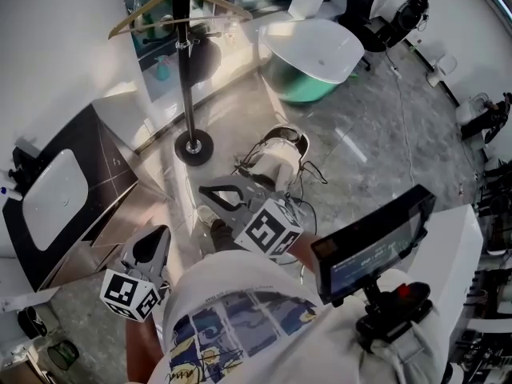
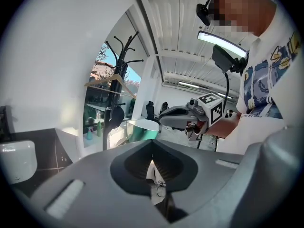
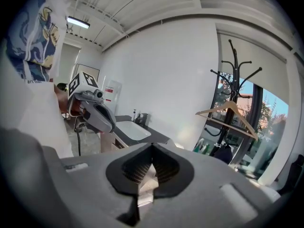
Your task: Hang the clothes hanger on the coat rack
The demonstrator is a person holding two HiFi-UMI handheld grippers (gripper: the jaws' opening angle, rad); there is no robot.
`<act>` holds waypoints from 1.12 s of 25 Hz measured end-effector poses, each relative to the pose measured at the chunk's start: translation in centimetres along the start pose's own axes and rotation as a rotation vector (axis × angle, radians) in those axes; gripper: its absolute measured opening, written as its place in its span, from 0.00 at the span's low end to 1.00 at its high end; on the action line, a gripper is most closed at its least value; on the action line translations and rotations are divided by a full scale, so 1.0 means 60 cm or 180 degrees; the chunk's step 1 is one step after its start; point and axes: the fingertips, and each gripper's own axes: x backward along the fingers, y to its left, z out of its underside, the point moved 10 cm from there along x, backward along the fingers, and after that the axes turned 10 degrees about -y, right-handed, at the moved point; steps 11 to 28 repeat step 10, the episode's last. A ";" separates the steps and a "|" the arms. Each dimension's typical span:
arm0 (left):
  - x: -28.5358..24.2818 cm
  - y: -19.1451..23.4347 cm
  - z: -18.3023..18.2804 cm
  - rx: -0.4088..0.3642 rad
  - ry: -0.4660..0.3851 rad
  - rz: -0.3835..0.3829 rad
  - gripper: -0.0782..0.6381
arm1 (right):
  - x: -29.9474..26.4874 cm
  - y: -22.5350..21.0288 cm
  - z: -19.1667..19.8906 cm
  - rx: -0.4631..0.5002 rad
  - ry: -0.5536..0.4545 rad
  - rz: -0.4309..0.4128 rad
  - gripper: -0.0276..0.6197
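**Head view:** The wooden hanger (image 1: 148, 8) hangs at the top of the rack (image 1: 186, 86), a black pole on a round base on the shiny floor (image 1: 360, 150). The hanger is well apart from both grippers. The left gripper (image 1: 157, 238) is at lower left, its tips together and pointing toward the rack's base. The right gripper (image 1: 210, 190) is nearer the middle, its tips also together. A white tub (image 1: 316, 50) stands beyond the rack. A sink (image 1: 52, 189) is set in a dark counter at left, and a screen (image 1: 376, 242) on a mount is at right.

**Left gripper view:** The left gripper's (image 2: 152, 144) fingers are pressed together, tips meeting, with nothing pinched between them. Past them the hanger (image 2: 110, 82) hangs on the rack (image 2: 114, 122) in front of a window. The tub (image 2: 142, 126) is just right of the pole. The right gripper (image 2: 183, 115) juts in from the right, held by a person in a printed shirt.

**Right gripper view:** The right gripper's (image 3: 152, 148) fingers are pressed together and hold nothing. The hanger (image 3: 228, 114) hangs on the rack (image 3: 232, 75) at right, by the window. The left gripper (image 3: 97, 115) is at left, with the sink (image 3: 133, 129) behind it.
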 end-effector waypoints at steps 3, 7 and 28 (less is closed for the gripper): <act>0.007 0.002 0.002 0.0005 0.0004 -0.0013 0.11 | -0.006 0.004 -0.003 0.0017 0.0002 -0.0032 0.04; 0.014 0.000 0.003 0.0012 0.0009 -0.0036 0.11 | -0.008 0.011 -0.007 0.0032 0.0005 -0.0065 0.04; 0.019 -0.004 0.003 0.0018 0.0007 -0.0049 0.11 | -0.007 0.015 -0.010 0.0036 0.0007 -0.0087 0.04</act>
